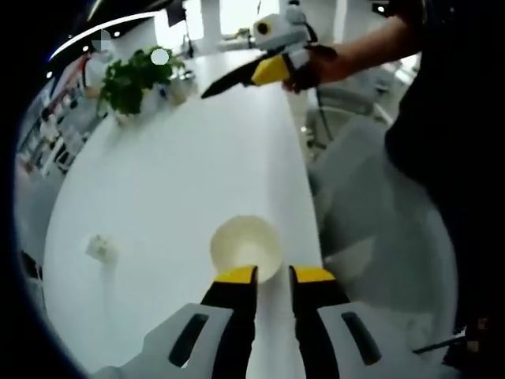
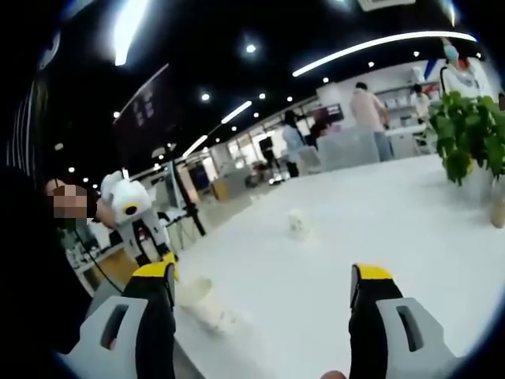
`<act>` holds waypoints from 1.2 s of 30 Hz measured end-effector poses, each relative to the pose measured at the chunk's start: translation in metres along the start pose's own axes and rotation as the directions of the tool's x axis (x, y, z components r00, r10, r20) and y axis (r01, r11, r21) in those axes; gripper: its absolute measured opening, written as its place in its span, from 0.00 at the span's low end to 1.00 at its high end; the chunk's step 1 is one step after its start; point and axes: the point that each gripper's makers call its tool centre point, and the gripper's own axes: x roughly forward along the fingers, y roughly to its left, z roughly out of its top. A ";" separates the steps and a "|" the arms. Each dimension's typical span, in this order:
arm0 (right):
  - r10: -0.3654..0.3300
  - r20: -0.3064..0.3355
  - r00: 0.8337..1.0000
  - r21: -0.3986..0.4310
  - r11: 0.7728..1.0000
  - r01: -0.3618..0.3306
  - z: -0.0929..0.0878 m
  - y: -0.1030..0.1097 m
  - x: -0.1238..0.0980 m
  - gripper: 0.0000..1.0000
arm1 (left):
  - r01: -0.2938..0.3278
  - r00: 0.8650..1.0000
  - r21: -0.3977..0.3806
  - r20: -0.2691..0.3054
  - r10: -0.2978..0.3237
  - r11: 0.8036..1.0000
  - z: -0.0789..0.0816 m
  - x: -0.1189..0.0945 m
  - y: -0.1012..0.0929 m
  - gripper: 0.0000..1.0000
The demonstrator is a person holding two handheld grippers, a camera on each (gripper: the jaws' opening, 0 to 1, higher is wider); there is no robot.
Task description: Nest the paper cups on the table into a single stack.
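White paper cup (image 1: 246, 247) stands upright near the edge of the pale surface (image 1: 173, 181), mouth open, just ahead of the left gripper (image 1: 273, 275), whose fingers are slightly parted and hold nothing. Best to straddle the near rim squarely before closing, pinching lightly so the wall keeps its shape. The right gripper (image 2: 263, 283) is spread wide, empty, over the surface.
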 end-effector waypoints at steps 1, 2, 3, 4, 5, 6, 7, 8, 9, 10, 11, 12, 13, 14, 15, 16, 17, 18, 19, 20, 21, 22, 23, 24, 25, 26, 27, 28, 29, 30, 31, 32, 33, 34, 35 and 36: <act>0.001 -0.002 1.000 0.000 1.000 -0.001 -0.001 0.001 0.000 0.90 | -0.002 1.000 -0.003 0.004 0.002 1.000 0.000 -0.001 0.000 0.15; 0.002 -0.004 1.000 0.000 1.000 -0.002 -0.001 0.001 0.001 0.90 | -0.003 1.000 -0.009 0.008 0.003 1.000 0.000 -0.001 0.000 0.16; 0.003 -0.006 1.000 -0.001 1.000 -0.003 -0.001 0.001 0.001 0.90 | -0.005 1.000 -0.014 0.017 0.005 1.000 0.001 -0.003 0.000 0.17; 0.004 -0.008 1.000 -0.003 1.000 -0.004 -0.002 0.002 0.002 0.90 | -0.010 0.999 -0.020 0.034 0.011 1.000 0.003 -0.004 0.001 0.17; 0.005 -0.009 1.000 -0.004 1.000 -0.005 -0.002 0.003 0.003 0.90 | -0.015 0.999 -0.032 0.042 0.017 0.999 0.004 -0.006 0.002 0.17; 0.006 -0.009 1.000 -0.003 1.000 -0.006 -0.002 0.004 0.003 0.90 | -0.018 0.999 -0.038 0.048 0.020 0.999 0.004 -0.007 0.002 0.18; 0.006 -0.010 1.000 -0.001 1.000 -0.006 -0.002 0.004 0.004 0.90 | -0.023 0.998 -0.039 0.051 0.025 0.999 0.003 -0.008 0.003 0.18; 0.006 -0.010 1.000 -0.002 1.000 -0.006 -0.003 0.005 0.004 0.90 | -0.029 0.998 -0.038 0.051 0.031 0.999 0.002 -0.009 0.003 0.19; 0.007 -0.009 1.000 -0.003 1.000 -0.007 -0.003 0.005 0.005 0.90 | -0.035 0.998 -0.046 0.054 0.038 0.998 0.001 -0.010 0.004 0.19; 0.008 -0.009 1.000 -0.003 1.000 -0.008 -0.002 0.006 0.005 0.90 | -0.039 0.997 -0.051 0.060 0.042 0.998 0.000 -0.011 0.005 0.20; 0.009 -0.011 1.000 -0.007 1.000 -0.009 -0.003 0.007 0.006 0.90 | -0.048 0.996 -0.067 0.076 0.053 0.997 0.001 -0.013 0.007 0.21; 0.008 -0.012 1.000 -0.010 1.000 -0.008 -0.003 0.008 0.006 0.90 | -0.057 0.994 -0.083 0.090 0.065 0.995 0.002 -0.015 0.008 0.23; 0.009 -0.012 1.000 -0.010 1.000 -0.009 -0.003 0.008 0.006 0.90 | -0.074 0.990 -0.100 0.109 0.085 0.992 0.004 -0.018 0.012 0.26; 0.010 -0.011 1.000 -0.007 1.000 -0.010 -0.003 0.008 0.006 0.90 | -0.100 0.983 -0.116 0.142 0.117 0.988 0.007 -0.021 0.017 0.27; 0.010 -0.011 1.000 -0.006 1.000 -0.010 -0.003 0.009 0.006 0.90 | -0.107 0.978 -0.132 0.164 0.128 0.985 0.009 -0.024 0.019 0.29; 0.010 -0.011 1.000 -0.006 1.000 -0.010 -0.003 0.009 0.007 0.90 | -0.104 0.973 -0.172 0.185 0.136 0.980 0.010 -0.027 0.020 0.30; 0.010 -0.014 1.000 -0.008 1.000 -0.010 -0.004 0.010 0.007 0.90 | -0.102 0.969 -0.186 0.203 0.140 0.977 0.012 -0.029 0.021 0.30; 0.011 -0.015 1.000 -0.008 1.000 -0.011 -0.004 0.011 0.007 0.90 | -0.112 0.966 -0.187 0.209 0.150 0.976 0.011 -0.032 0.023 0.31; 0.012 -0.016 1.000 -0.008 1.000 -0.012 -0.004 0.011 0.007 0.90 | -0.117 0.966 -0.192 0.204 0.157 0.974 0.010 -0.034 0.024 0.31; 0.012 -0.017 1.000 -0.009 1.000 -0.012 -0.004 0.011 0.007 0.90 | -0.130 0.965 -0.196 0.201 0.169 0.972 0.008 -0.035 0.025 0.32; 0.012 -0.019 1.000 -0.010 1.000 -0.012 -0.004 0.011 0.007 0.90 | -0.134 0.964 -0.207 0.200 0.176 0.969 0.007 -0.036 0.026 0.34; 0.012 -0.020 1.000 -0.010 1.000 -0.012 -0.005 0.011 0.007 0.90 | -0.142 0.958 -0.226 0.212 0.191 0.964 0.007 -0.038 0.028 0.36; 0.012 -0.019 1.000 -0.010 1.000 -0.013 -0.004 0.011 0.007 0.90 | -0.147 0.955 -0.237 0.221 0.201 0.960 0.007 -0.039 0.030 0.38; 0.013 -0.019 1.000 -0.011 1.000 -0.013 -0.004 0.011 0.007 0.90 | -0.151 0.951 -0.249 0.226 0.209 0.957 0.006 -0.040 0.031 0.40; 0.013 -0.021 1.000 -0.012 1.000 -0.014 -0.005 0.011 0.007 0.90 | -0.153 0.949 -0.256 0.233 0.214 0.955 0.007 -0.041 0.032 0.40; 0.014 -0.023 1.000 -0.013 1.000 -0.014 -0.005 0.012 0.007 0.90 | -0.156 0.944 -0.268 0.243 0.224 0.951 0.007 -0.043 0.033 0.41; 0.015 -0.023 1.000 -0.013 1.000 -0.015 -0.004 0.012 0.008 0.90 | -0.157 0.940 -0.276 0.252 0.229 0.948 0.008 -0.044 0.033 0.42; 0.015 -0.023 1.000 -0.013 1.000 -0.015 -0.004 0.012 0.008 0.90 | -0.158 0.938 -0.280 0.257 0.232 0.947 0.009 -0.045 0.034 0.42; 0.015 -0.025 1.000 -0.014 1.000 -0.015 -0.004 0.012 0.008 0.90 | -0.158 0.935 -0.292 0.263 0.238 0.943 0.009 -0.046 0.035 0.43; 0.015 -0.026 1.000 -0.015 1.000 -0.016 -0.004 0.013 0.008 0.90 | -0.161 0.933 -0.297 0.266 0.244 0.941 0.009 -0.047 0.035 0.43; 0.016 -0.025 1.000 -0.016 1.000 -0.016 -0.004 0.013 0.008 0.90 | -0.166 0.929 -0.303 0.272 0.252 0.938 0.008 -0.049 0.036 0.44; 0.015 -0.026 1.000 -0.016 1.000 -0.016 -0.004 0.013 0.008 0.90 | -0.169 0.928 -0.309 0.270 0.257 0.936 0.008 -0.049 0.037 0.45; 0.016 -0.026 1.000 -0.017 1.000 -0.016 -0.004 0.013 0.008 0.90 | -0.172 0.928 -0.314 0.267 0.261 0.934 0.007 -0.049 0.038 0.46; 0.017 -0.027 1.000 -0.018 1.000 -0.017 -0.003 0.014 0.008 0.90 | -0.179 0.925 -0.316 0.268 0.269 0.932 0.006 -0.050 0.038 0.47; 0.018 -0.026 0.999 -0.019 1.000 -0.018 -0.003 0.015 0.008 0.91 | -0.184 0.923 -0.318 0.270 0.275 0.930 0.005 -0.051 0.039 0.48; 0.018 -0.027 0.999 -0.020 1.000 -0.019 -0.003 0.015 0.008 0.91 | -0.186 0.922 -0.323 0.270 0.279 0.928 0.005 -0.051 0.039 0.48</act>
